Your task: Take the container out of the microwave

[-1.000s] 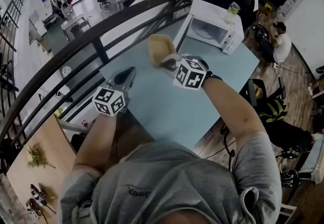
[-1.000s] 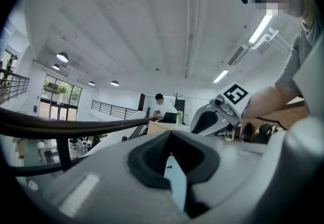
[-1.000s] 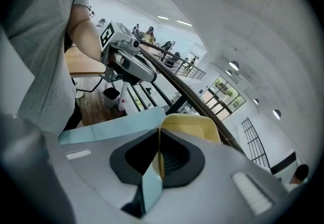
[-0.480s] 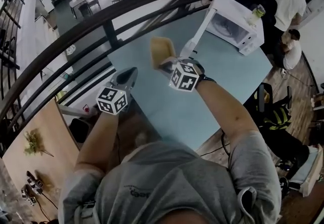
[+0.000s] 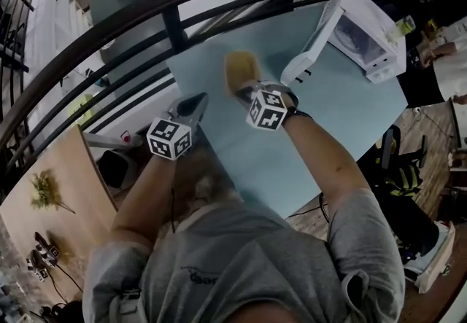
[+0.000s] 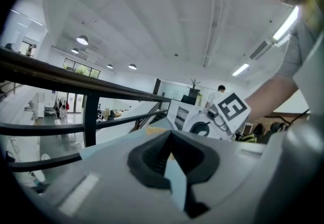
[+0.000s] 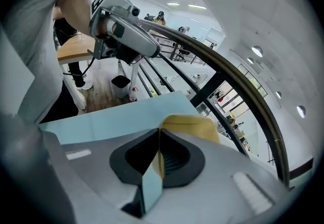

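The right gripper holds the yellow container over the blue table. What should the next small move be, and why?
Probably lower the right gripper until the yellow container rests on the blue table. Its jaws are clamped on the container's wall, the container is already out of the microwave, and open table surface lies beneath it.

The container [image 5: 241,66] is pale yellow. The table [image 5: 248,157] is light blue and the microwave [image 5: 368,37] is white. The left gripper [image 5: 195,103] and right gripper [image 5: 244,88] are grey; their cubes [image 5: 169,138] carry black-and-white square patterns. The railing [image 5: 174,30] is dark.
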Available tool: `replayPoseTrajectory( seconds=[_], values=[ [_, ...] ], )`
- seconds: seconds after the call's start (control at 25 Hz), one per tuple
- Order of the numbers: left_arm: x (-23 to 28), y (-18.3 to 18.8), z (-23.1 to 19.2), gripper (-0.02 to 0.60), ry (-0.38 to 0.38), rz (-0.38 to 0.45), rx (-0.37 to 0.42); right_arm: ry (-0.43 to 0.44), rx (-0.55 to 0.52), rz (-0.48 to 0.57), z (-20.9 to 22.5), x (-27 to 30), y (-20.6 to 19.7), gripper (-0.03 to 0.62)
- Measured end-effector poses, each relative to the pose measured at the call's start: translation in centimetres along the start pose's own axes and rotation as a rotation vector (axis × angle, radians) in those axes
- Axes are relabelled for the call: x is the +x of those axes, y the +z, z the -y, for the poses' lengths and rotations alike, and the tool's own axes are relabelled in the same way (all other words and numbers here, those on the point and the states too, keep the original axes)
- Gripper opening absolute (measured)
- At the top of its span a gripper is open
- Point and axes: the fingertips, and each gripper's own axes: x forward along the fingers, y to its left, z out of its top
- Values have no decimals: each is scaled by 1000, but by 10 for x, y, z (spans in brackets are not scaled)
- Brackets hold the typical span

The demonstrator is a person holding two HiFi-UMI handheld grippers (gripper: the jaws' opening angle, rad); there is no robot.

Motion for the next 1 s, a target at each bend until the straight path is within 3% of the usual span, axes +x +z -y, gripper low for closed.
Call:
replayPoseTrajectory(
  seconds=[0.44, 1.0],
  values=[
    [10, -38, -36, 23, 9, -48, -56, 52, -5, -31, -2, 65, -13, 15],
    [18, -63, -43, 23, -8, -78, -86, 65, -20, -43, -17, 106, -26, 15]
  ],
)
